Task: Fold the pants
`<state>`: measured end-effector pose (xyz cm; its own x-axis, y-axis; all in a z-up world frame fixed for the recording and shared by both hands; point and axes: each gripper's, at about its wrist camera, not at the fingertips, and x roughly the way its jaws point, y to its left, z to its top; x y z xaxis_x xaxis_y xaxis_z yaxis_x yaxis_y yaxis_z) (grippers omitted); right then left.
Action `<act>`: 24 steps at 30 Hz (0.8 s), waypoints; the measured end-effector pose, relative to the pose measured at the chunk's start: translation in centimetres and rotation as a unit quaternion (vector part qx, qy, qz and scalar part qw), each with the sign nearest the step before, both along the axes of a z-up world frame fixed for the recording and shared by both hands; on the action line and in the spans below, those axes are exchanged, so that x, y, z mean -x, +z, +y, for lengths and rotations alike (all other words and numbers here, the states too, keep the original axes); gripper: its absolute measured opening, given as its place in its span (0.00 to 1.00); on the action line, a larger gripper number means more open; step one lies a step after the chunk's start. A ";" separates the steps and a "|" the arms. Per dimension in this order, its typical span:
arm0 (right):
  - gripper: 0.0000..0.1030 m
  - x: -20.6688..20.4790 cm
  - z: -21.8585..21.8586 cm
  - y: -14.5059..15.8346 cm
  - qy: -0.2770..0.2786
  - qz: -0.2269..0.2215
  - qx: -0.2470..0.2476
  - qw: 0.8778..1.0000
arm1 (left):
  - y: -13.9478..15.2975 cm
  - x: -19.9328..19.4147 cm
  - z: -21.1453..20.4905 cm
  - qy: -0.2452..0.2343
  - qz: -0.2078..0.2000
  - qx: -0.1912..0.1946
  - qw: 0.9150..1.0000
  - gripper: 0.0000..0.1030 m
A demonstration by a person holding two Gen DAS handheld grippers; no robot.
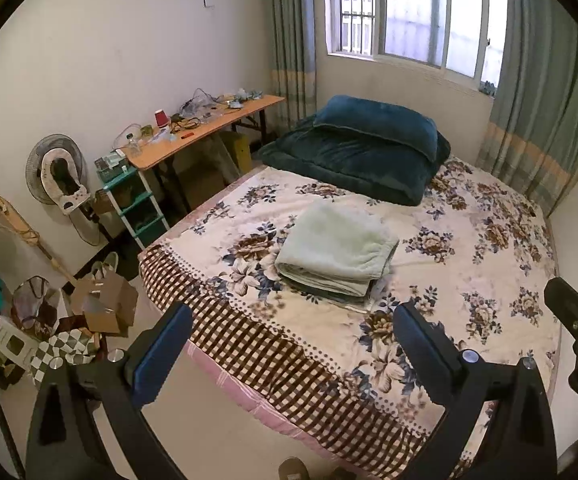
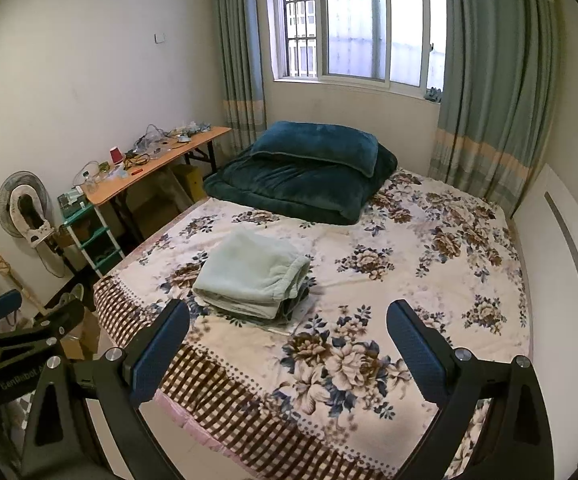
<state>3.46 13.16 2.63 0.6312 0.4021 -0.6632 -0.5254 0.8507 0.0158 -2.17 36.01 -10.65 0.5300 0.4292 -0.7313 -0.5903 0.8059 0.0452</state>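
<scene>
Lying folded into a compact stack, the pale green pants (image 1: 335, 254) rest on the floral bedspread (image 1: 469, 280), near its checkered foot edge, toward 12 o'clock from both grippers. The left gripper (image 1: 293, 344) and right gripper (image 2: 289, 340) hang spread wide and empty, well short of the pants. A dark teal quilt (image 2: 305, 176) sits beyond, at 12 o'clock.

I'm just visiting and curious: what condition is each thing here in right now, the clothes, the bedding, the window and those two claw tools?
Pale green pants: folded, on top of a small stack on the bed.
Dark blue quilt: folded, pillow on top.
Curtains: drawn aside.
Left gripper: open, empty.
Right gripper: open, empty.
</scene>
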 end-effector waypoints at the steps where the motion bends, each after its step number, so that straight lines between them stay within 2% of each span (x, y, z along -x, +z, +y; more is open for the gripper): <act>1: 0.98 -0.6 0.1 -0.2 0.002 0.005 0.002 1.000 | 0.0 -0.3 0.2 0.000 0.003 0.001 1.000 1.00; 5: 0.98 -2.5 0.3 -0.5 0.004 0.021 0.005 1.000 | 0.2 -1.2 0.8 0.000 0.010 0.013 1.000 1.00; 12: 0.98 -4.7 0.8 -1.2 0.012 0.036 0.015 0.999 | 1.0 -1.7 1.2 0.007 0.010 0.003 1.000 1.00; 18: 0.98 -5.2 0.9 -1.5 0.018 0.047 0.011 0.999 | 2.0 -1.8 1.5 0.008 0.002 -0.003 1.000 1.00; 24: 0.98 -5.1 0.6 -1.0 0.020 0.041 0.006 0.999 | 3.2 -2.1 1.9 0.008 -0.008 -0.013 1.000 1.00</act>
<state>8.60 13.76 1.67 0.5589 0.4179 -0.7162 -0.5563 0.8295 0.0498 -0.12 37.90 -7.44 0.5348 0.4563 -0.7112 -0.6039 0.7951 0.0560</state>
